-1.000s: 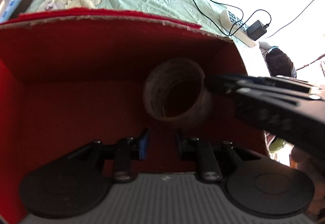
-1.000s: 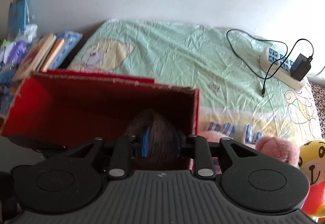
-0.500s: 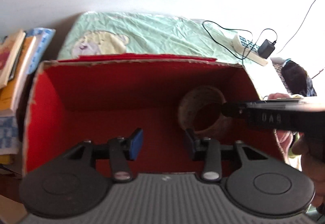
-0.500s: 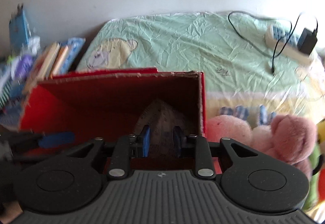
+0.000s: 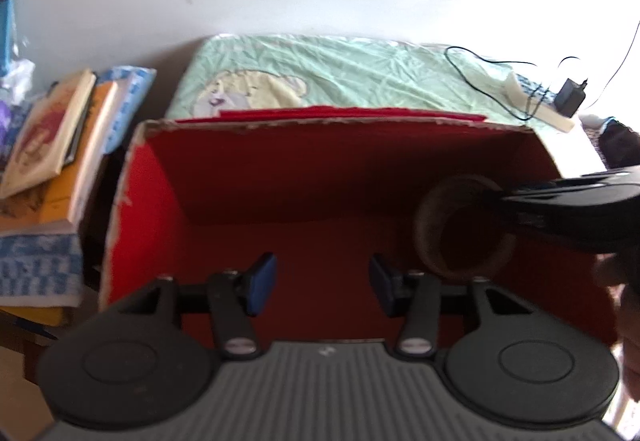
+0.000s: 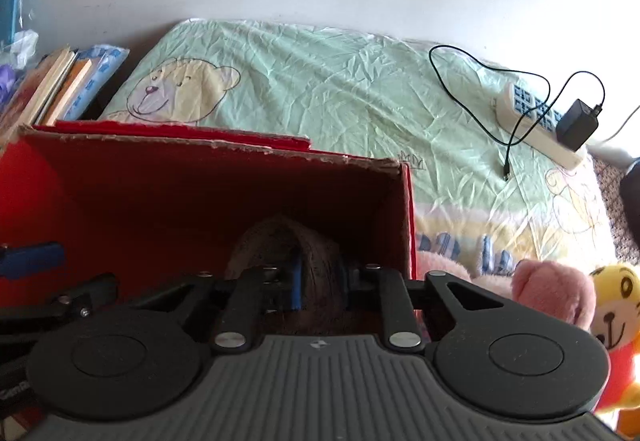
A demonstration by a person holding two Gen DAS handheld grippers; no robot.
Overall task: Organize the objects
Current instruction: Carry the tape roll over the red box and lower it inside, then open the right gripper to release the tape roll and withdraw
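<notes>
Red box (image 5: 320, 169): one tape roll (image 5: 448, 229); two plush toys (image 6: 552, 297) (outside)

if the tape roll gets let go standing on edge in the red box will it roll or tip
The tape roll is a round, fairly wide ring, so on edge it would probably roll rather than tip. The red box walls should stop it. It looks stiff: the right hand-held gripper pinches its wall without visible denting.

1. Left wrist view: sits just behind its own fingers, angled down into the red box (image 5: 168, 225), which fills mid-frame; close range.
2. Right wrist view: same steep downward angle, close over the box's right end (image 6: 408, 209); bed cover (image 6: 340, 89) spans upper right.
3. Shared: box interior, tape roll (image 5: 436, 225), bed cover, power strip (image 6: 532, 121), books (image 5: 44, 137) at left edge.
</notes>
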